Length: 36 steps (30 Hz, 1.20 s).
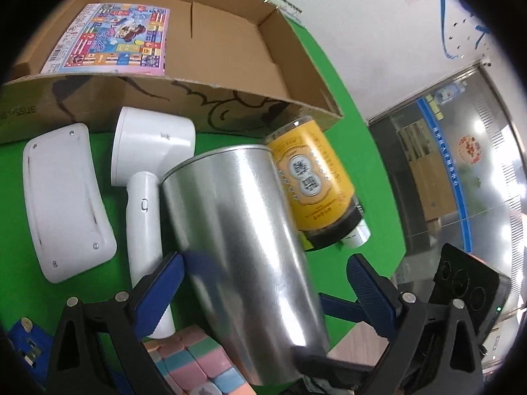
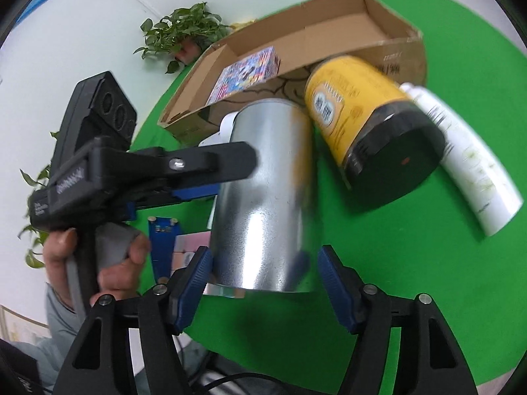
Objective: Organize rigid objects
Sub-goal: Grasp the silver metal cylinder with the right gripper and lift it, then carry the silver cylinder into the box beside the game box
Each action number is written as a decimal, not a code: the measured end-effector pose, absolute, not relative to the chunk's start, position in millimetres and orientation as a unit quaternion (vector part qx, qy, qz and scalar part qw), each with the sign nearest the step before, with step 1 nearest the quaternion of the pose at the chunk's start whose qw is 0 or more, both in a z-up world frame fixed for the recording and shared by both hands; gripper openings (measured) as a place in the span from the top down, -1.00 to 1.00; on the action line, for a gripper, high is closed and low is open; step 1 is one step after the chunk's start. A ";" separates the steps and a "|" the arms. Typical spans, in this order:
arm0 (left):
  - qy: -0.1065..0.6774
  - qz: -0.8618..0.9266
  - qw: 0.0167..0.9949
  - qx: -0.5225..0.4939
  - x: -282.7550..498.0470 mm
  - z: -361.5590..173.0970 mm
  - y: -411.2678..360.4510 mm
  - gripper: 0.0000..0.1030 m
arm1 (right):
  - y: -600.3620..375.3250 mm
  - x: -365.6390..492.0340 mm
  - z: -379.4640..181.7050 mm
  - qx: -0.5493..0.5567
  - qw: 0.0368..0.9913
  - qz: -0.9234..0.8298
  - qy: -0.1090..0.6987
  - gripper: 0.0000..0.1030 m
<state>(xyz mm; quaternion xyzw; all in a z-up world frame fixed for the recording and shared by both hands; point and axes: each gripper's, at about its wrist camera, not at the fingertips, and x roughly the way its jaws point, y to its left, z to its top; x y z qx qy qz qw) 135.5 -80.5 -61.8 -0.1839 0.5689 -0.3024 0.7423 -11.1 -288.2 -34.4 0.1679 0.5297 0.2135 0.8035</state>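
A shiny metal can stands between the spread fingers of my left gripper, with a gap on the right side. It also shows in the right wrist view, between the open fingers of my right gripper; the left pad is at its base. A yellow jar with a black lid lies behind it. An open cardboard box holds a colourful flat box.
A white hair dryer and a white plastic plate lie left of the can. A pastel cube sits near my left gripper. A white bottle lies right of the jar. The green table ends at a white wall.
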 end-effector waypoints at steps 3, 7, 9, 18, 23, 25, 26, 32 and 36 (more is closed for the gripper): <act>0.580 -0.292 0.738 -0.180 138.5 -67.2 -81.7 -0.88 | -283.3 -5.8 -38.3 0.163 0.803 0.213 0.533 -0.40; 0.590 -0.287 0.738 -0.156 139.0 -66.6 -89.1 -0.87 | -278.2 1.1 -41.6 0.156 0.798 0.207 0.543 -0.46; 0.591 -0.281 0.741 -0.148 139.2 -64.8 -90.2 -0.83 | -272.7 3.5 -42.2 0.148 0.799 0.203 0.547 -0.53; 0.582 -0.276 0.751 -0.145 136.4 -61.5 -86.3 -0.68 | -251.4 3.3 -43.0 0.110 0.813 0.177 0.544 -0.59; 0.552 -0.283 0.773 -0.138 121.3 -41.4 -75.4 -0.65 | -244.6 -3.8 -30.9 0.090 0.829 0.168 0.525 -0.58; 0.530 -0.285 0.788 -0.132 112.5 -22.4 -72.2 -0.64 | -239.1 -6.5 -20.4 0.079 0.841 0.165 0.509 -0.58; 0.521 -0.285 0.794 -0.129 110.7 -14.8 -72.0 -0.63 | -236.8 -7.6 -13.4 0.074 0.847 0.165 0.499 -0.58; 0.467 -0.289 0.827 -0.119 103.9 33.6 -65.2 -0.61 | -230.4 -10.5 31.3 0.055 0.878 0.170 0.445 -0.58; 0.447 -0.291 0.839 -0.111 109.0 55.8 -67.2 -0.60 | -229.4 -3.6 53.9 0.045 0.889 0.169 0.422 -0.58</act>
